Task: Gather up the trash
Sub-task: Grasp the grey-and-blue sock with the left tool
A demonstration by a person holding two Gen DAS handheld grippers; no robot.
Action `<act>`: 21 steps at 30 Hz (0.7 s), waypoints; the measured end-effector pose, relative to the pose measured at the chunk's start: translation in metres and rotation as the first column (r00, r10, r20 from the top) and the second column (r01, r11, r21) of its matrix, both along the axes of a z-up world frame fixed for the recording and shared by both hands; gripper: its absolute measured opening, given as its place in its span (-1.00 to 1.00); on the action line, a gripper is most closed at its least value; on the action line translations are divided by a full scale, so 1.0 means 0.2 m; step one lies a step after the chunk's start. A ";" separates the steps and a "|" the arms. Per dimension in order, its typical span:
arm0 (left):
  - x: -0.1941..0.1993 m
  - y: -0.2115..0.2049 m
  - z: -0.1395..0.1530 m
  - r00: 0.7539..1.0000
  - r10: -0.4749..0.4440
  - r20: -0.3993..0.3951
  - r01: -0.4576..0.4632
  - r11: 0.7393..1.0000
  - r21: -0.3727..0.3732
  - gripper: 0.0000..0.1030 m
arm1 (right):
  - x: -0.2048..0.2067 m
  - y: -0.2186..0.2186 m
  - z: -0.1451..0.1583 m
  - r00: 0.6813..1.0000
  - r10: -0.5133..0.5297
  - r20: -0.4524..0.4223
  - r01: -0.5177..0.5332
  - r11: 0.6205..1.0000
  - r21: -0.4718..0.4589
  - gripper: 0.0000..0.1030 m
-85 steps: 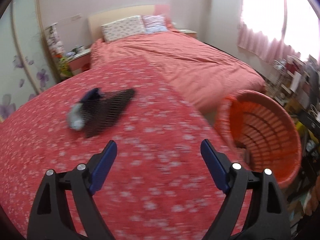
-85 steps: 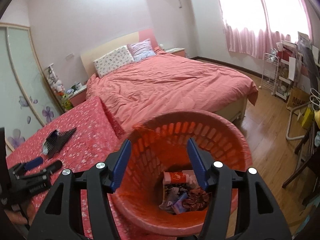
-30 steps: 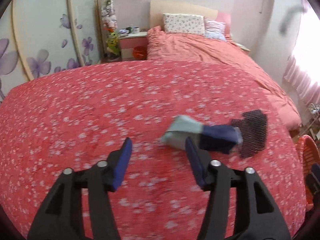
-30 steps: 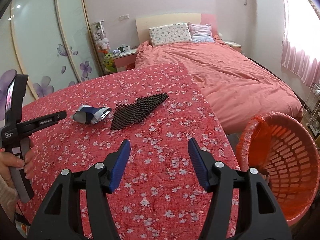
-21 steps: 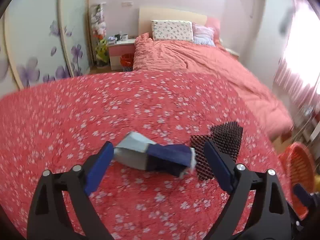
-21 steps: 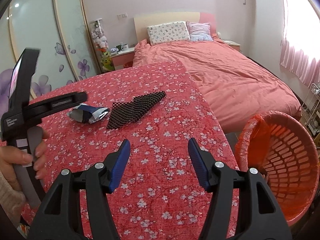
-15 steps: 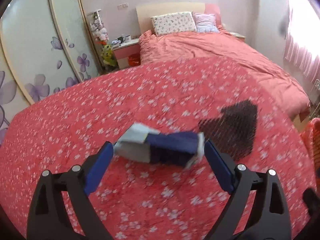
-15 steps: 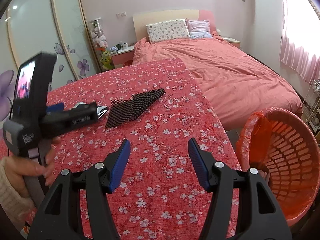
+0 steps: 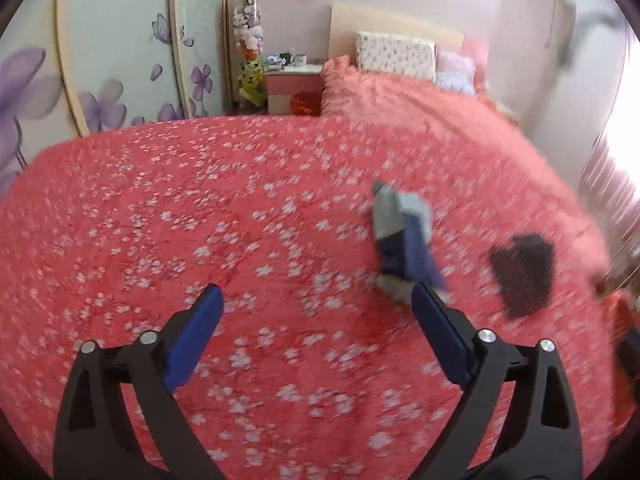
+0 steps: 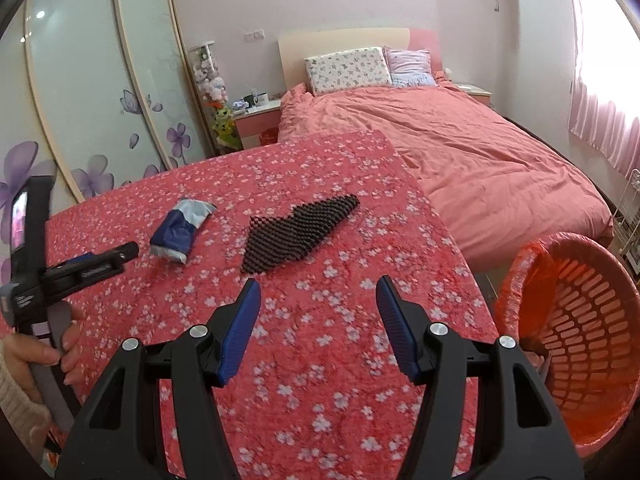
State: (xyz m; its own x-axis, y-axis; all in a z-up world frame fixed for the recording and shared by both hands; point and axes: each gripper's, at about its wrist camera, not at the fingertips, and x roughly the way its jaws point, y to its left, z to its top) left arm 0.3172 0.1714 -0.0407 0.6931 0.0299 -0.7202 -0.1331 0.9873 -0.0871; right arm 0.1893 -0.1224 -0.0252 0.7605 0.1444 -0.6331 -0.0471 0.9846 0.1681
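**Both grippers open over the floral table**

Floral table [image 10: 320, 344] is carrying all the trash. Orange basket [image 10: 576, 336] is sitting off its right edge. Black mesh piece [image 10: 298, 232] is lying mid-table, blue-grey wrapper [image 10: 180, 232] just left of it. Left gripper [image 9: 316, 300] is hovering wide open, empty, near the wrapper. Right gripper [image 10: 318, 300] is gaping, empty, above the near edge.

Both tools match: the right hand-held gripper [image 10: 318, 302] is matte black plastic with triangular cut-outs, silver screw heads at the pivots, and ribbed blue pads [image 10: 240, 330]. The left hand-held gripper [image 9: 316, 322] has the same black frame and blue pads. The left hand [image 10: 38, 354] shows bare skin and a cream knitted sleeve cuff.
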 end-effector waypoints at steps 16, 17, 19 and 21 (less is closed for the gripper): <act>0.39 -0.25 -0.17 0.992 -0.008 -0.125 0.019 0.996 0.086 0.12 | 0.18 -0.01 -0.07 0.999 -0.025 -0.047 0.025 1.000 -0.001 0.17; 0.39 -0.24 -0.18 0.992 -0.007 -0.126 0.019 0.995 0.096 0.01 | 0.19 0.00 -0.07 0.999 -0.022 -0.049 0.023 1.000 0.003 0.17; 0.37 -0.20 -0.17 0.991 -0.014 -0.131 0.026 0.996 0.085 -0.10 | 0.21 0.01 -0.07 0.998 -0.017 -0.053 0.018 1.000 0.010 0.17; 0.34 -0.12 -0.17 0.990 0.008 -0.139 0.006 0.995 0.097 -0.11 | 0.23 0.02 -0.08 0.998 -0.014 -0.063 0.015 1.000 0.014 0.17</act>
State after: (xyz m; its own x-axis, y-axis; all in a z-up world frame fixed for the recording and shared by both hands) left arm 0.3850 0.1474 -0.0747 0.5864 0.1049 -0.8032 -0.1384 0.9900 0.0283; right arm 0.2359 -0.1185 -0.0410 0.7212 0.1436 -0.6777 -0.0219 0.9825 0.1849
